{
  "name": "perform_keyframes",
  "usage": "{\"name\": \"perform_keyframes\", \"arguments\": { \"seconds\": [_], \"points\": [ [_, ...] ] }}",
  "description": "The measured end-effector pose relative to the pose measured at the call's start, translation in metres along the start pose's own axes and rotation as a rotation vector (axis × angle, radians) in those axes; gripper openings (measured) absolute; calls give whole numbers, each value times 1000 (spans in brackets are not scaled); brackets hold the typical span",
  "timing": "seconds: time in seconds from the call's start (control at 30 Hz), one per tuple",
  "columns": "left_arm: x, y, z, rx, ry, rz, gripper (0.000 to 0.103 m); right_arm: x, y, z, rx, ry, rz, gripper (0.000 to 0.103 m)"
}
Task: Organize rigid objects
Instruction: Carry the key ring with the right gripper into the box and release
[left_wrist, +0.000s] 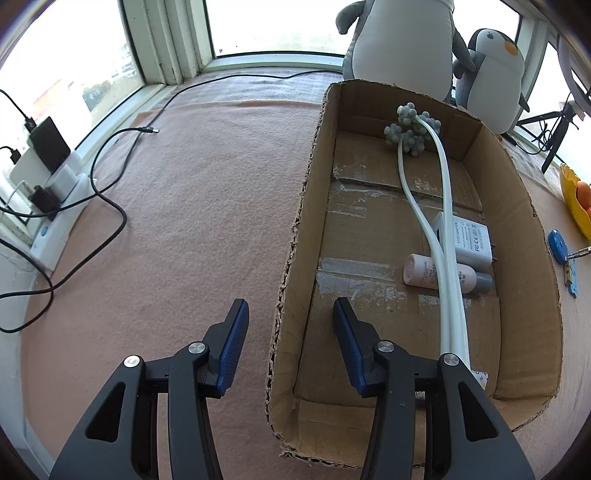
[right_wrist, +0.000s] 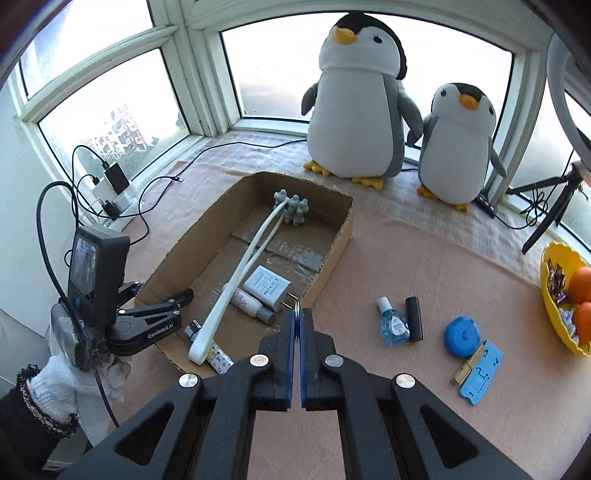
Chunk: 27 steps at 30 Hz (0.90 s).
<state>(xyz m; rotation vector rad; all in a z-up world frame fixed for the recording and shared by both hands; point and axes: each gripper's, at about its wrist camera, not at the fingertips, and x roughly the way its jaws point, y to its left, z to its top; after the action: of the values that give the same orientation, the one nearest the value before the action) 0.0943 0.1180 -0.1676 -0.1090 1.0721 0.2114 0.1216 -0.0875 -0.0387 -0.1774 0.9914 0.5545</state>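
In the left wrist view, the left gripper (left_wrist: 290, 325) points down over the near left wall of the cardboard box (left_wrist: 524, 258). Its jaws are spread, one pad outside the wall and one inside. The pads do not appear to press on the card. Inside the box lie a white long-handled massager (left_wrist: 443, 221) with its knobbed grey head at the far end, a white power adapter (left_wrist: 472, 240) and a pink bottle (left_wrist: 421, 271) under the massager's handle. If this gripper is meant to steady the box, it should stay put astride the wall so that the box cannot slide on the cloth-covered desk.

In the right wrist view, the right gripper (right_wrist: 297, 317) hangs above the desk just off the box's near right corner. Its pads are pressed together on a thin flat piece (right_wrist: 297, 305), which shows edge-on as a sliver at the tips. I cannot tell what it is. An eye-drop bottle (right_wrist: 393, 326), a black cylinder (right_wrist: 414, 318) and a blue tape measure (right_wrist: 461, 336) wait on the desk to the right of the box.

The step looks like carrying the thin piece into the box. It is probably best taken left over the wall, high enough to clear the rim. It can then be lowered onto bare card on the near side of the adapter, away from the massager's handle. The pads should part only when the piece is low, because a thin piece dropped on edge may roll or skip.
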Motion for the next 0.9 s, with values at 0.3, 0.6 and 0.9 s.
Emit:
{"name": "perform_keyframes", "arguments": {
  "seconds": [0.3,0.6,0.9],
  "points": [
    [0,0,0,-5,0,-1,47,-2,40,21,-95,-53,9,2],
    [0,0,0,-5,0,-3,47,15,62,30,-135,-53,22,2],
    [0,0,-1,-4,1,-3,47,40,60,26,-126,-4,12,2]
  ]
}}
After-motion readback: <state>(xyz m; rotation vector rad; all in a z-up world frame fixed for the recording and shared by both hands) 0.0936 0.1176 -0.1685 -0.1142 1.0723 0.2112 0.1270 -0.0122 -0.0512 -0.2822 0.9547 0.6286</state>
